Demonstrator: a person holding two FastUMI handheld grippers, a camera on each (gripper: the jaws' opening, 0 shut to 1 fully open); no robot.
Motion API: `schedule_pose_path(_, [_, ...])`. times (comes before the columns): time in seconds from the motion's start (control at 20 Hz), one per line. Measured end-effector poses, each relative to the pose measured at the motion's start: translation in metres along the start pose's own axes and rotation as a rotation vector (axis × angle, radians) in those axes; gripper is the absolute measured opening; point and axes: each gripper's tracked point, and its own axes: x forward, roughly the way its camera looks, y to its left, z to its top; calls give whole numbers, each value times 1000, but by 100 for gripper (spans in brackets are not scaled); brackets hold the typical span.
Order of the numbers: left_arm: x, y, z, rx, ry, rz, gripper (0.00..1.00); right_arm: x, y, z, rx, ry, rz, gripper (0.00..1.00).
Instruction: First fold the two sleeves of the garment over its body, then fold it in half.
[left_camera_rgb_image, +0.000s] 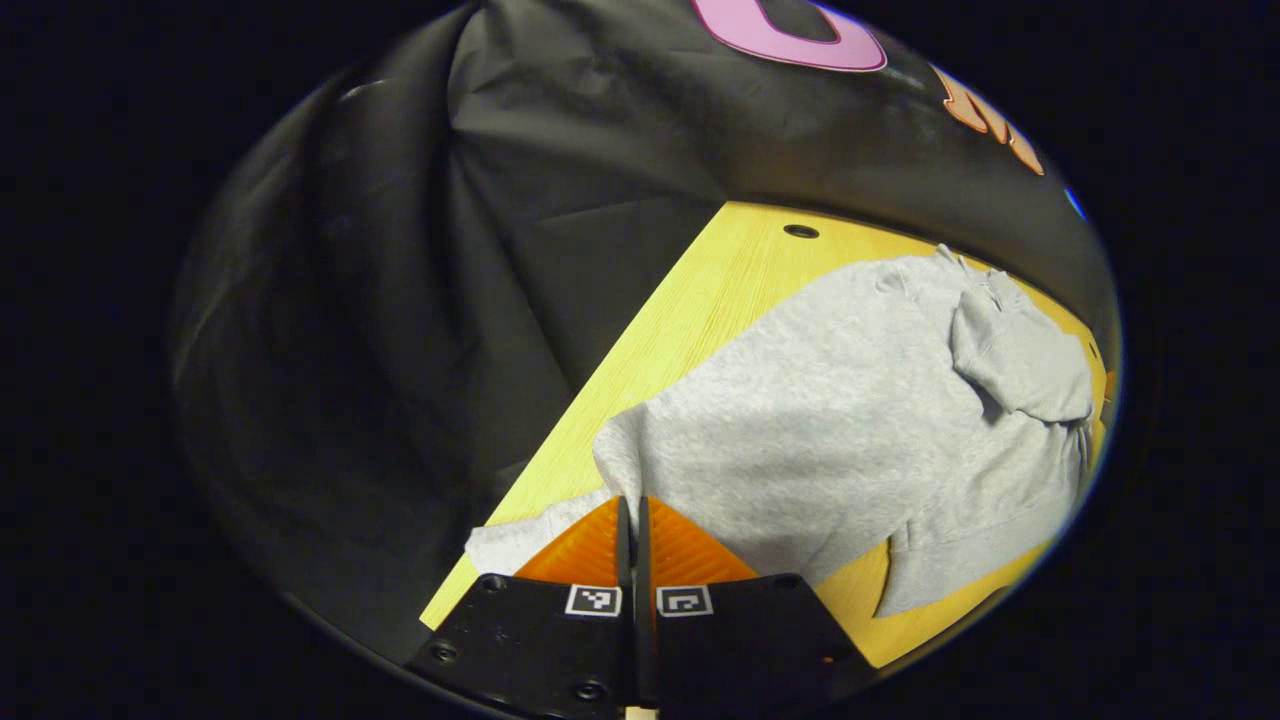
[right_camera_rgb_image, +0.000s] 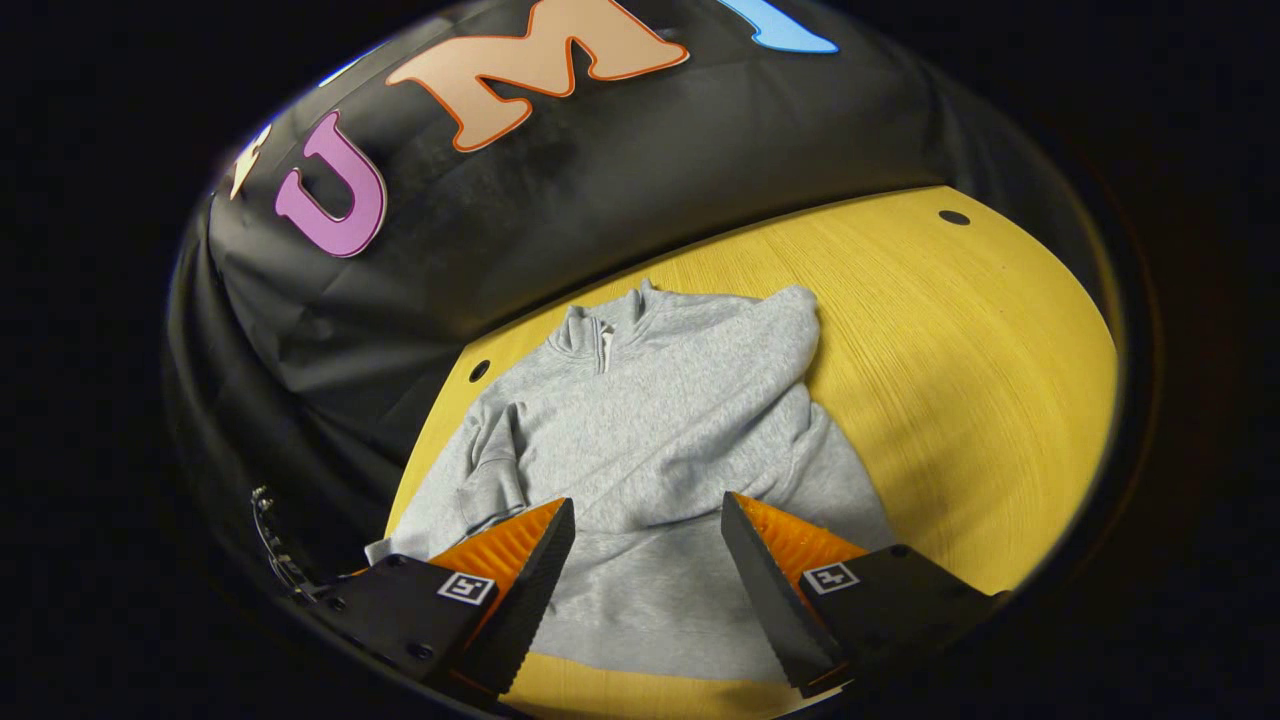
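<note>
A grey zip-neck sweatshirt (right_camera_rgb_image: 650, 420) lies flat on the yellow table (right_camera_rgb_image: 950, 350), collar toward the booth wall. One sleeve (right_camera_rgb_image: 775, 325) lies folded across its upper body. The other sleeve (right_camera_rgb_image: 490, 470) runs down the garment's left side. My right gripper (right_camera_rgb_image: 645, 515) hangs open over the lower body near the hem, with nothing between its orange fingers. In the left gripper view, my left gripper (left_camera_rgb_image: 630, 505) is shut at the edge of the sweatshirt (left_camera_rgb_image: 820, 420). Grey sleeve fabric (left_camera_rgb_image: 520, 540) bunches up at its tips and trails off to the left.
The table's left edge (left_camera_rgb_image: 600, 380) runs beside my left gripper, with black cloth dropping away beyond it. Small round holes (left_camera_rgb_image: 800, 231) (right_camera_rgb_image: 953, 217) sit in the table's far corners. Bare yellow tabletop spreads to the right of the garment in the right gripper view.
</note>
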Motion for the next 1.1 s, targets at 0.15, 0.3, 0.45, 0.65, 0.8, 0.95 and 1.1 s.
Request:
schedule_pose_path(0.15, [-10, -17, 25, 16, -57, -40, 0, -2, -7, -6, 6, 12, -3, 96])
schedule_pose_path(0.3, [-19, -40, 56, 39, -119, -89, 0, -7, -12, -12, 3, 22, -2, 95])
schedule_pose_path(0.45, [-30, -60, 84, 33, -164, -141, 0, -13, -19, -15, 6, 19, 1, 96])
schedule_pose_path(0.65, [-38, -95, 113, 13, -198, -214, 0, -23, -34, -20, 46, 16, -5, 96])
schedule_pose_path(0.8, [-37, -122, 130, 29, -214, -258, 0, -35, -52, -21, 84, 1, -24, 96])
schedule_pose_path(0.95, [-41, -157, 149, 52, -235, -303, 0, -49, -76, -23, 113, -23, -56, 96])
schedule_pose_path(1.1, [-45, -198, 166, 84, -256, -361, 0, -63, -102, -25, 152, -41, -90, 96])
